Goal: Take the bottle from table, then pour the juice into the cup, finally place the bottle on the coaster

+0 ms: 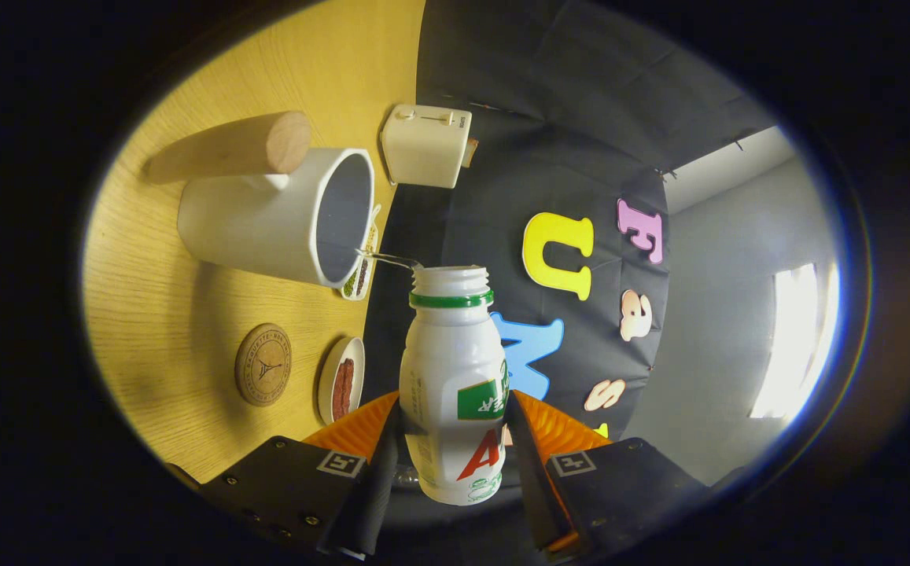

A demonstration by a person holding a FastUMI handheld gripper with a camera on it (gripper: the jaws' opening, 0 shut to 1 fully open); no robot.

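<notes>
Gripper view: tool [455, 440] around bottle [455, 377], base hidden.

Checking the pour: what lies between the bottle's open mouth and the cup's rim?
In the gripper view, a thin clear stream of liquid bridges the white plastic bottle, clamped in the tongs, and the white wooden-handled cup.

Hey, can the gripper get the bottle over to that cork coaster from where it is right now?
Probably yes. The gripper is shut on the bottle, tipped toward the cup. The coaster lies bare on the table, with a small plate beside it.
</notes>
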